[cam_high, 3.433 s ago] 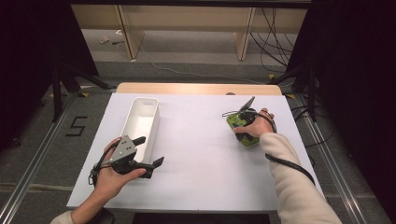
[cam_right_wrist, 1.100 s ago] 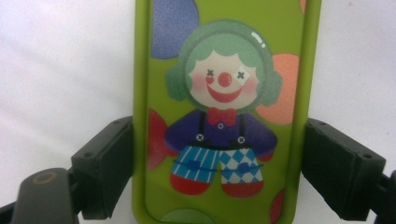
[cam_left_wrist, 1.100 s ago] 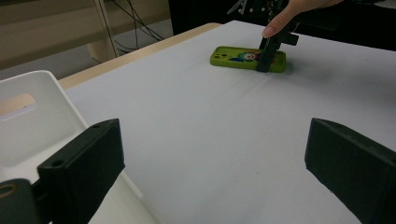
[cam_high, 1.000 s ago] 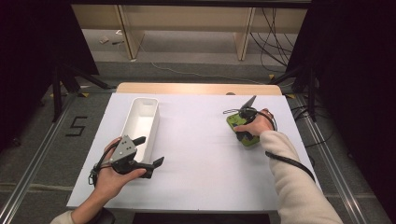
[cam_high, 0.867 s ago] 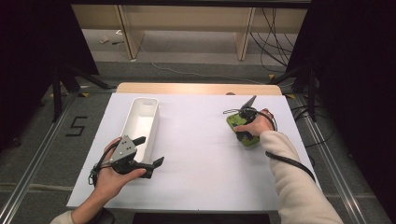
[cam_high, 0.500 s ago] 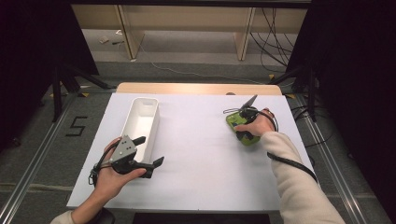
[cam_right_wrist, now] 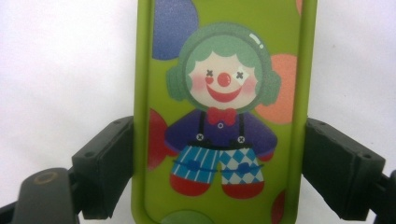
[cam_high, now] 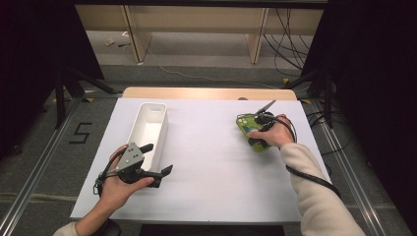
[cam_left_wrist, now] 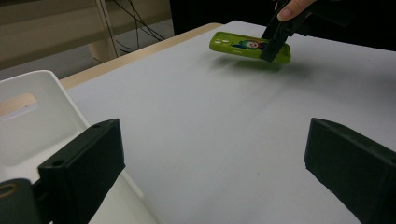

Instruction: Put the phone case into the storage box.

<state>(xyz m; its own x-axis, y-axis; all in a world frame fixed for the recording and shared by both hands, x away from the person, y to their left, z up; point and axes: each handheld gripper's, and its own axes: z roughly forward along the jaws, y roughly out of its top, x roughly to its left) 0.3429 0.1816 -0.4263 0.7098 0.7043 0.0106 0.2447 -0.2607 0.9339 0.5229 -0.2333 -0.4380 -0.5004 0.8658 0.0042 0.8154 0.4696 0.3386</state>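
Two claws are on my feed. Largest first: the white counter [cam_high: 211, 162], then the white bin [cam_high: 147, 130] at nine o'clock, my left claw [cam_high: 160, 160] beside it gaping wide with nothing between. At three o'clock my right claw [cam_right_wrist: 219, 172] clamps the green clown case [cam_high: 250, 132] by its long edges.

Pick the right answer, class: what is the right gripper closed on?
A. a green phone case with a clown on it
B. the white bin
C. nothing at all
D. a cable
A: the right gripper has one jaw pressed on each long edge of the green phone case, and the left gripper view shows it lifted off the table.
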